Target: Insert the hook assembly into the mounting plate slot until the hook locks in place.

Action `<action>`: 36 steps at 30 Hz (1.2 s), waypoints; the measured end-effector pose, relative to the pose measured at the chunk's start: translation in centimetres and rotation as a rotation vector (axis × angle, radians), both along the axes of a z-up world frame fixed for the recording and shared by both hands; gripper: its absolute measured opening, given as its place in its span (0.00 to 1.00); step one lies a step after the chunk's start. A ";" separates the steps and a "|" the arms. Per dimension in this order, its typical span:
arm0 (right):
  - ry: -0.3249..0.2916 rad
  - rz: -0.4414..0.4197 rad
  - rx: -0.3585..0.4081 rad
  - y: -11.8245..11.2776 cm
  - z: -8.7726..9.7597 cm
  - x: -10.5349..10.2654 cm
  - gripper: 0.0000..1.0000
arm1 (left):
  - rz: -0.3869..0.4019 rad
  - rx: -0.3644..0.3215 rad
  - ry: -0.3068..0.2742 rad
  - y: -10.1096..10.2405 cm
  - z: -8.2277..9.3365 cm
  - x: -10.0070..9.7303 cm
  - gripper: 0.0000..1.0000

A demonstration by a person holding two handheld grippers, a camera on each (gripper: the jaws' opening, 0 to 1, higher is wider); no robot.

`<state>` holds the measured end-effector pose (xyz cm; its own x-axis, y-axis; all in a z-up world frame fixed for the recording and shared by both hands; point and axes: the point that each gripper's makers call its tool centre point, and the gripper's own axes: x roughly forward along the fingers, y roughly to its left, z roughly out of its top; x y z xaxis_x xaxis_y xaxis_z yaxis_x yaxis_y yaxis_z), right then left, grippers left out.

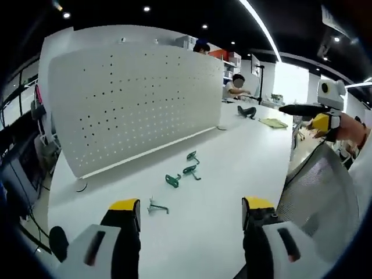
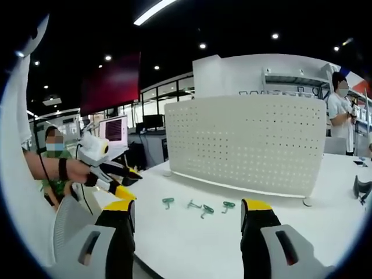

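Both of my hand-held grippers, left (image 1: 190, 212) and right (image 2: 185, 214), stand wide open at the bottom of their frames, holding nothing. Beyond them, four small green hooks (image 1: 183, 170) lie loose mid-frame on the white worktop (image 1: 232, 168). I judge the task unstarted: none is picked up, and the perforated white mounting plate (image 1: 133, 102), upright upper left, carries none.

left gripper view: looked from off the table's (image 1: 232, 174) near edge, slanting toward the pegboard (image 1: 133, 99) at upper left, hooks (image 1: 183, 171) mid-frame, well apart | right gripper view: looked low across the table (image 2: 192, 238), facing the pegboard (image 2: 250, 145) nearly square, hooks (image 2: 200, 206) nearer | shared: pegboard, hooks, tabletop; each caught the other gripper at frame edge
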<state>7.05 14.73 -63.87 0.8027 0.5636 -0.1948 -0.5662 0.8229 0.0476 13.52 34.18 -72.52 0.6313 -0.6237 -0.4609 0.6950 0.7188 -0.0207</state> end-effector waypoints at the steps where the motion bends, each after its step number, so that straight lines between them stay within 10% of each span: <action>1: 0.002 0.001 0.000 0.0 0.0 0.0 0.75 | 0.005 0.012 -0.005 0.2 -0.5 0.5 0.71; 36: 0.057 0.038 -0.056 0.0 -2.0 -0.6 0.74 | 0.081 0.152 0.040 2.3 -6.6 5.1 0.38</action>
<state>6.50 14.75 -65.82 0.7676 0.5805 -0.2719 -0.5948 0.8031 0.0354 18.59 36.46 -79.15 0.6555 -0.4928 -0.5722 0.6357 0.7691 0.0659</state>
